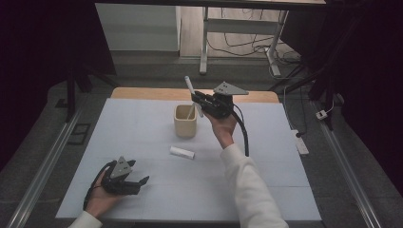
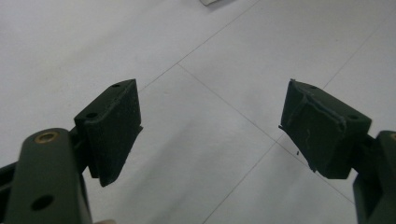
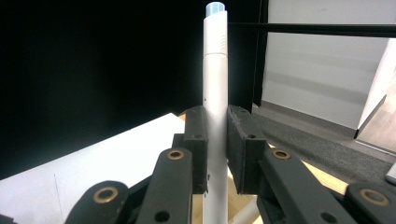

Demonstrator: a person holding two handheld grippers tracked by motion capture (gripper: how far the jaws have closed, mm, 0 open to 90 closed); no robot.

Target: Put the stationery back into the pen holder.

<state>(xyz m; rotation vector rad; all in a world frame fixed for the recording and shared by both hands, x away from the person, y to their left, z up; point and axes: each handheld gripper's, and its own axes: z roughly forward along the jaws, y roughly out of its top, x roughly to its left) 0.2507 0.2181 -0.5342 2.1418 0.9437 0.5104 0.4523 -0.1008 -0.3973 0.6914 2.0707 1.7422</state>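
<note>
Right hand-held gripper point(image 1: 197, 100) pinching white marker point(image 3: 215, 93) above beige cup point(image 1: 185, 121); another stick inside cup. Left hand-held gripper point(image 2: 210, 126) spread, low over desk point(image 1: 266, 180).

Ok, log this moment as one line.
right hand-held gripper: shut on white pen, above cup | left hand-held gripper: open, idle | cap: on table

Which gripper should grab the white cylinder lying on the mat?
Left. The left gripper is open, near the white cylinder; the right gripper is shut on a pen.
</note>
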